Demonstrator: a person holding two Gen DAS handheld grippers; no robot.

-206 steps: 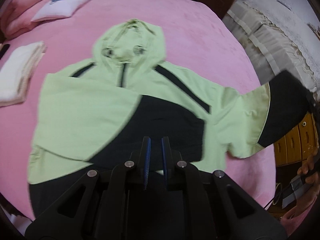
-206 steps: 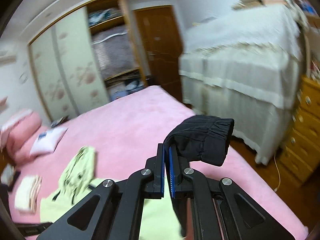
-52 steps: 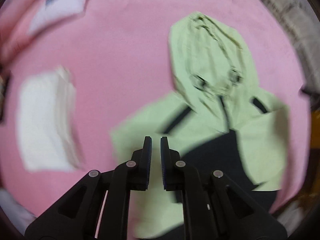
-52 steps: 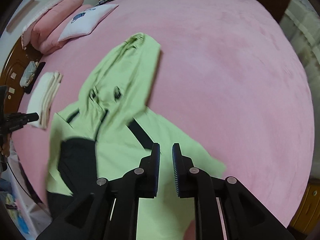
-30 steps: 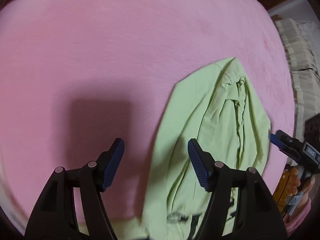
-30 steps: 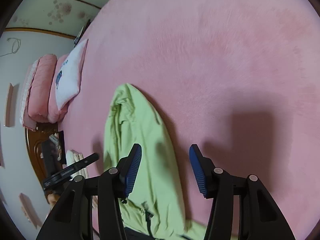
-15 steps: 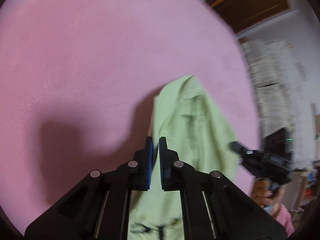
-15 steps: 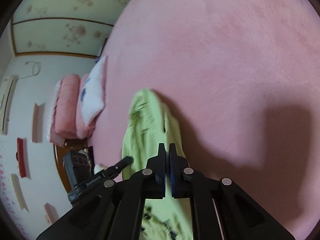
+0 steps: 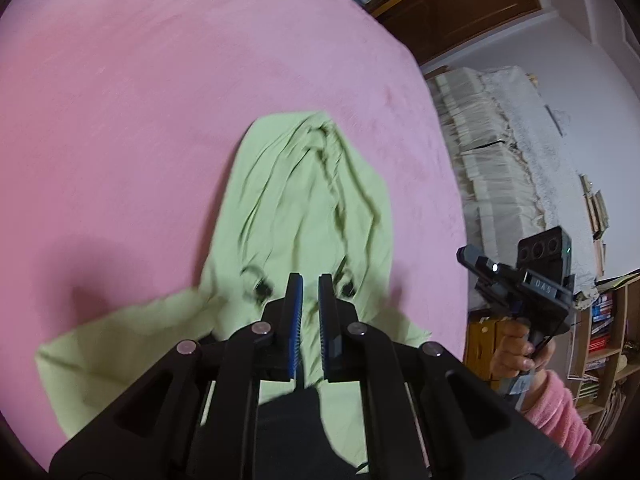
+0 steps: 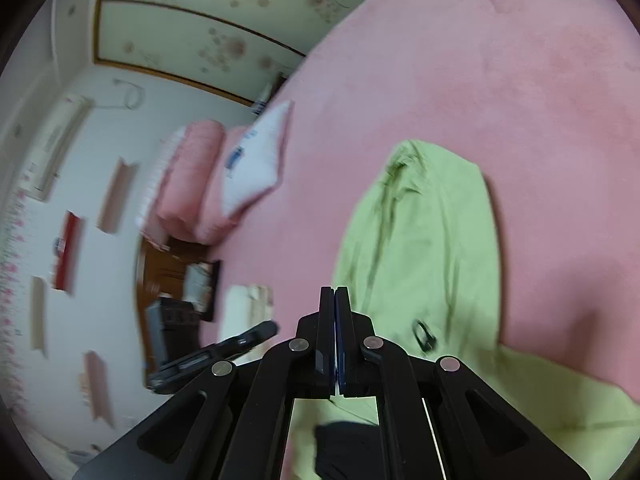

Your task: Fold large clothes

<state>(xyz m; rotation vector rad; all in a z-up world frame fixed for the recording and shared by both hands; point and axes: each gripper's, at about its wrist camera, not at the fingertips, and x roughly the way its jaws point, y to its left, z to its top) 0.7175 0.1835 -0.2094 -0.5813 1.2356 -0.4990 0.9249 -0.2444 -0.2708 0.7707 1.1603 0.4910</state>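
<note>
A light green and black hooded jacket (image 9: 304, 208) lies flat on the pink bed (image 9: 140, 100), sleeves folded in over the chest, hood pointing away. It also shows in the right wrist view (image 10: 420, 248). My left gripper (image 9: 309, 280) hovers above the collar with its jaws nearly closed, a narrow gap between them, holding nothing. My right gripper (image 10: 334, 292) is shut and empty, above the hood's left side. The right gripper's body shows in the left wrist view (image 9: 528, 280), off the bed's right edge.
A white pillow (image 10: 256, 160) and a rolled pink quilt (image 10: 192, 184) lie at the bed's head. A folded white cloth (image 10: 244, 300) lies near the left bed edge. A lace-covered piece of furniture (image 9: 508, 160) stands to the right of the bed.
Both grippers opened wide over the hood a second ago, then closed. Both have since pulled back, so more of the jacket's shoulders shows. The hood still lies flat.
</note>
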